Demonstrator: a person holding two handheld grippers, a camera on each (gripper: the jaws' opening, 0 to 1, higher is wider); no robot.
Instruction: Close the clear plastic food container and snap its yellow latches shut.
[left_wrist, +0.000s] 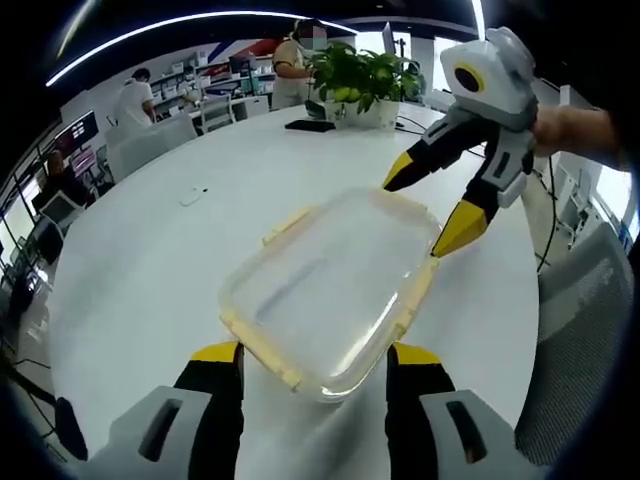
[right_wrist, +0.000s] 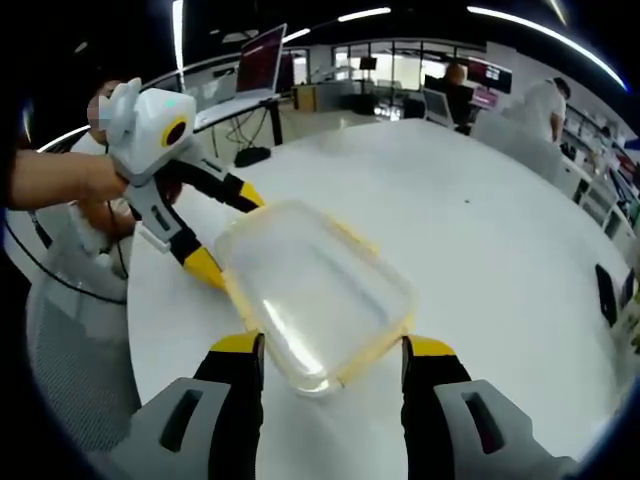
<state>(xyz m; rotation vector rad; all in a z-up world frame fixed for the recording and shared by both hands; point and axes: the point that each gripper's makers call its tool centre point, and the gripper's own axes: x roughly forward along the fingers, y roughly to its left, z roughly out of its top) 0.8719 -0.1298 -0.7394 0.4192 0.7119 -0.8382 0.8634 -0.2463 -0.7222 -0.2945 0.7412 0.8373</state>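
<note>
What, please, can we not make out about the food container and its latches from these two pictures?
- Latches: in both views the yellow latches are too blurred to tell whether they are snapped down.
- Near corner of the container: in the left gripper view it sits between the left tool tips; contact is unclear.
- Far end: in the right gripper view the left tool covers part of the container edge.
- Contents: glare on the lid hides them.

latches (left_wrist: 283, 227) blurred, state unclear, plant (left_wrist: 362, 78) cropped
</note>
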